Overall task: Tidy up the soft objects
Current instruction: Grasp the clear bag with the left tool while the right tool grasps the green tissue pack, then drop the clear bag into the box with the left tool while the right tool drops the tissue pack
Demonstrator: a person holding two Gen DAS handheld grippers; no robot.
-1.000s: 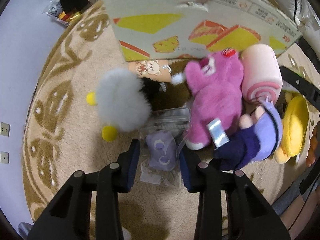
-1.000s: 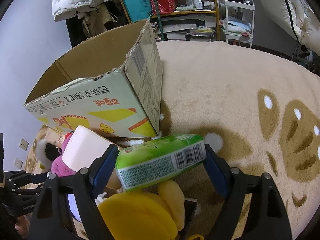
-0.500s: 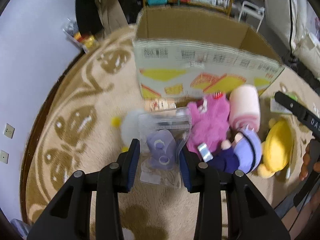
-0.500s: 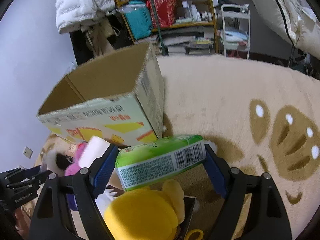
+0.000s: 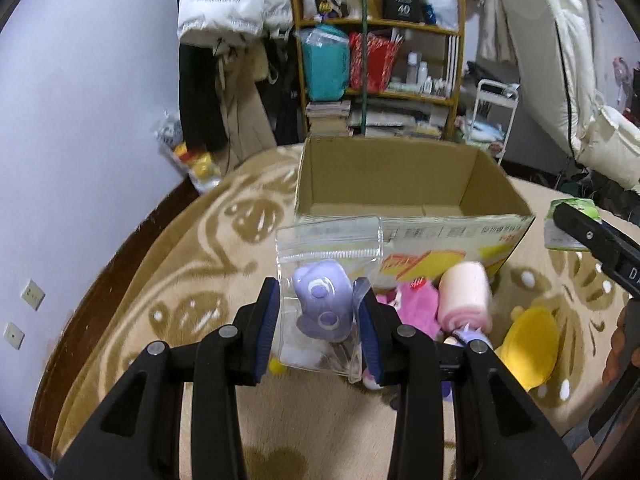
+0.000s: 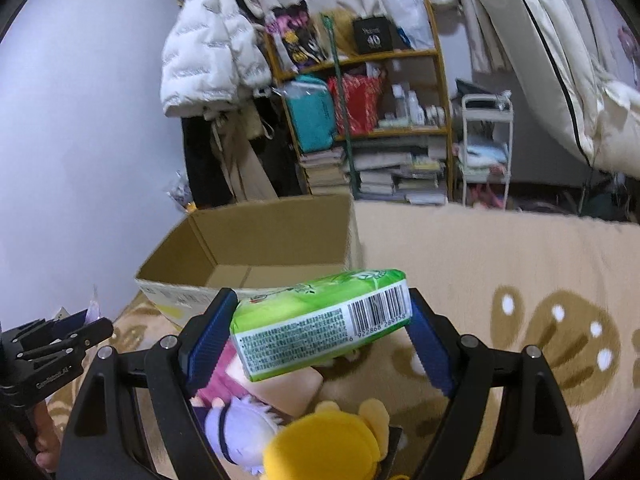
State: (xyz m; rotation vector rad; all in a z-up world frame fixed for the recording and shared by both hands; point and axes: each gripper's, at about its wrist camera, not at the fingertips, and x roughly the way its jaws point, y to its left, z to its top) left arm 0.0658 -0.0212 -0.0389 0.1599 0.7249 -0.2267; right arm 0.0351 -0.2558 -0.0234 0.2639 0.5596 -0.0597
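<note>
My left gripper (image 5: 318, 320) is shut on a clear zip bag holding a purple plush (image 5: 322, 306), raised in front of the open cardboard box (image 5: 400, 184). My right gripper (image 6: 320, 336) is shut on a green tissue pack (image 6: 320, 328), held above the toy pile and right of the box (image 6: 256, 248). On the rug below lie a pink plush (image 5: 416, 308), a pink roll plush (image 5: 466, 296), a purple-haired doll (image 6: 240, 428) and a yellow plush (image 6: 328, 448). The right gripper and tissue pack show at the left wrist view's right edge (image 5: 572, 224).
The beige patterned rug (image 5: 192, 288) covers the floor. Behind the box stand a cluttered shelf (image 5: 380, 64), hanging coats (image 5: 232, 16) and a white cart (image 5: 492, 112). A wall (image 5: 80, 120) is at the left, bedding (image 6: 560, 80) at the right.
Both grippers have lifted with their loads and tilted up; the box's open inside now shows in both views. The toys on the rug have dropped lower in view.
</note>
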